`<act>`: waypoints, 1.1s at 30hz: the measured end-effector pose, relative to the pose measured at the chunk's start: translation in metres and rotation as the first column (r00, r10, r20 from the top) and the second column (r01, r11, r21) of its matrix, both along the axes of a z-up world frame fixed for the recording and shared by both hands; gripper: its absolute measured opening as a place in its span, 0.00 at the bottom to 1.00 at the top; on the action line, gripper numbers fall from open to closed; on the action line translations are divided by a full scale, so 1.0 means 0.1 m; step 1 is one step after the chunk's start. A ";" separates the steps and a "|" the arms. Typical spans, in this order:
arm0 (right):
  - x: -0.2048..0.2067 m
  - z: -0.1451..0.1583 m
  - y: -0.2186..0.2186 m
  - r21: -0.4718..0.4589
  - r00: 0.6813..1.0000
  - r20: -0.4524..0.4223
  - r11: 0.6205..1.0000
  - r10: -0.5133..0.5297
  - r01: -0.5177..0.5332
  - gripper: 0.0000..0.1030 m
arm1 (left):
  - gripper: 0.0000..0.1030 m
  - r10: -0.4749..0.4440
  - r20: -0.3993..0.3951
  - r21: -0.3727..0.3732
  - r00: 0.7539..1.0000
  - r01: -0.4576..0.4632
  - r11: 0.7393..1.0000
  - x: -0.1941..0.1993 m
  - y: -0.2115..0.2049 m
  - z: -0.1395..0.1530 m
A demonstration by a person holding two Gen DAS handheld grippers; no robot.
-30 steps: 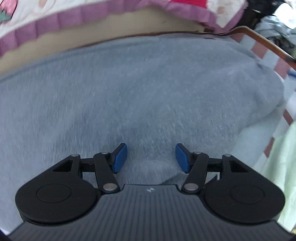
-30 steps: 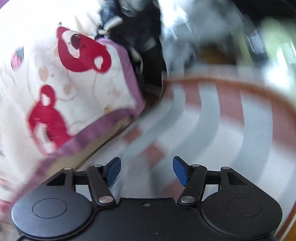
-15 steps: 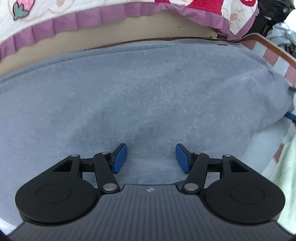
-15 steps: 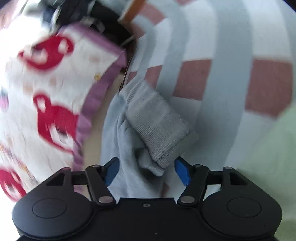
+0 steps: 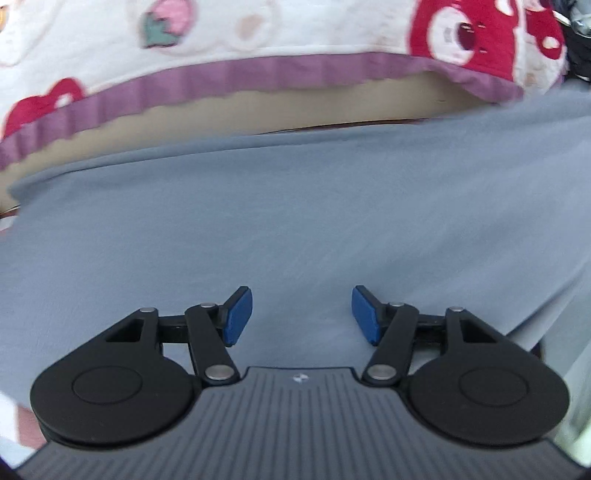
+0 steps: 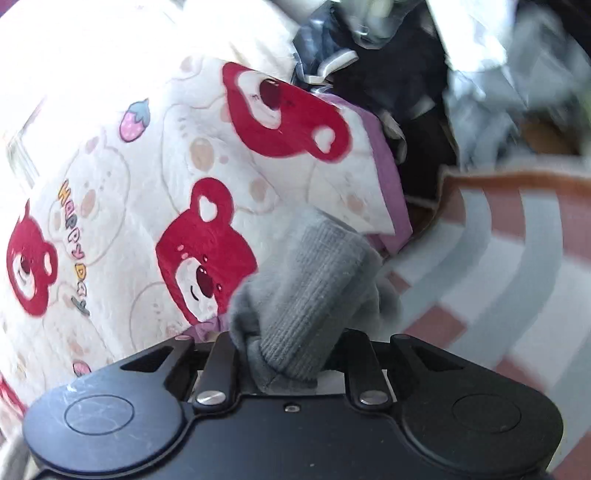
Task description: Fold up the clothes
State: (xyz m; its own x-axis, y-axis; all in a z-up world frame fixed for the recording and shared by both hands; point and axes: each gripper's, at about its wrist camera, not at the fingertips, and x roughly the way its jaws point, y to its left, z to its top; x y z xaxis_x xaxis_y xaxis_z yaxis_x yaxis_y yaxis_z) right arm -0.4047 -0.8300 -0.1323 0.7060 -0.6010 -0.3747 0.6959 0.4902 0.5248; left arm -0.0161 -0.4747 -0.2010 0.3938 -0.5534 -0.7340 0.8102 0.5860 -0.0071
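1. My left gripper [image 5: 302, 314] hangs over the grey garment [image 5: 295, 206]; its jaws are opening, the blue pads [image 5: 238, 315] well apart with nothing between them, only cloth below.
2. From the left wrist, the garment fills the view from 9 to 3 o'clock. Its far edge runs as a long, gently curved line at 12 o'clock, just short of a tan strip [image 5: 295, 107].
3. Above that strip hangs the quilt [image 5: 258, 33], its purple ruffled border [image 5: 221, 81] wavy along the lower hem.
4. The garment's right edge drops away at 4 o'clock, where a sliver of other surface shows; it is too blurred to tell more.
5. My right gripper [image 6: 291, 354] is closing on the ribbed cuff [image 6: 314, 288]. The cuff sits bunched between the jaws, and the pads themselves are hidden by cloth.
6. The cuff is a thick grey knit with fine vertical ribs, rolled into a stubby tube that points toward 12 o'clock; smoother grey fleece folds beside it at 10 o'clock.
7. From the right wrist, the quilt's corner ends just behind the cuff at 1 o'clock. It is cream, soft and padded, printed with red bears and strawberries.
8. At 3 o'clock lies the checked cover [image 6: 498, 266], flat, in white, grey and brick-red squares, with a brown rim [image 6: 517, 181] at its far edge. That side is bare.
9. A dark heap of clothes [image 6: 388, 74] crowds 12 to 1 o'clock.
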 end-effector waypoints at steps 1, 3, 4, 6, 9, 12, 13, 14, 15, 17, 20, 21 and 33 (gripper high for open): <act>0.02 -0.09 -0.10 -0.002 0.997 -0.078 1.000 0.015 -0.015 0.21 | 0.62 0.034 -0.030 0.009 0.999 -0.034 0.999 0.06 0.11 -0.07; 0.10 -0.35 -0.30 -0.002 0.970 -0.241 0.999 0.043 -0.045 0.23 | 0.61 0.116 -0.103 0.054 0.988 -0.111 0.992 0.16 0.28 -0.23; 0.05 -0.58 -0.37 0.047 0.967 -0.251 0.999 0.034 -0.023 0.23 | 0.61 0.141 -0.107 0.059 0.984 -0.135 0.989 0.17 0.35 -0.26; 0.00 -1.00 -0.52 0.187 0.972 -0.236 0.982 0.009 0.037 0.23 | 0.61 0.161 -0.091 0.038 0.983 -0.158 0.987 0.16 0.47 -0.25; -0.04 -1.10 -0.64 0.238 0.976 -0.216 0.970 -0.002 0.054 0.23 | 0.62 0.230 -0.099 0.008 0.968 -0.230 0.973 0.16 0.65 -0.19; -0.04 -1.00 -0.61 0.183 0.977 -0.215 0.982 -0.002 0.042 0.23 | 0.62 0.300 -0.222 -0.060 0.928 -0.320 0.945 0.18 0.90 -0.16; -0.04 -1.01 -0.61 0.190 0.975 -0.221 0.981 -0.005 0.048 0.23 | 0.62 0.323 -0.276 -0.079 0.905 -0.356 0.931 0.19 0.98 -0.17; -0.06 -1.04 -0.62 0.205 0.976 -0.219 0.977 -0.007 0.053 0.23 | 0.62 0.344 -0.329 -0.095 0.879 -0.393 0.914 0.21 1.07 -0.18; -0.09 -1.07 -0.63 0.223 0.977 -0.214 0.973 -0.007 0.056 0.23 | 0.63 0.354 -0.390 -0.112 0.850 -0.425 0.898 0.24 1.14 -0.21; -0.07 -1.09 -0.65 0.260 0.983 -0.181 0.964 -0.012 0.060 0.24 | 0.63 0.372 -0.504 -0.150 0.779 -0.503 0.851 0.34 1.27 -0.33; -0.04 -1.11 -0.65 0.272 0.986 -0.166 0.960 -0.016 0.062 0.24 | 0.64 0.383 -0.626 -0.219 0.679 -0.624 0.750 0.47 1.41 -0.47; -0.02 -1.12 -0.65 0.269 0.985 -0.172 0.961 -0.016 0.062 0.24 | 0.65 0.377 -0.651 -0.229 0.659 -0.643 0.730 0.52 1.42 -0.50; -0.02 -0.74 -0.42 0.076 0.987 -0.144 0.994 -0.072 0.084 0.23 | 0.17 0.458 -0.592 -0.248 0.663 -0.691 0.679 1.05 1.23 -0.51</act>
